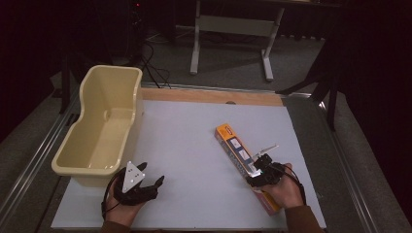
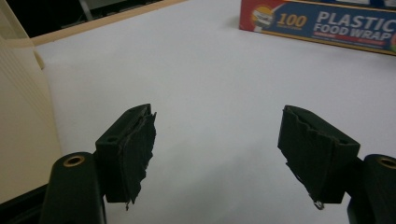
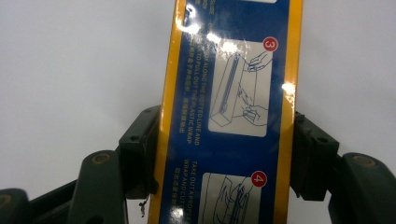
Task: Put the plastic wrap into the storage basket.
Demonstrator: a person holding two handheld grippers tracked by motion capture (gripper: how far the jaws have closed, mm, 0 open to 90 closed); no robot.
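A long blue and orange plastic food wrap box lies slantwise on the white table at the right. My right gripper straddles its near part, and in the right gripper view the box sits between the two jaws with both pads against its sides. Near the front left my left gripper rests low over the table, open with nothing between its fingers. Far ahead in the left gripper view the box's printed side is visible.
A cream plastic tub stands at the table's left side, its wall close beside my left gripper. A wooden strip runs along the table's far edge. Beyond it stand a desk frame and cables on the floor.
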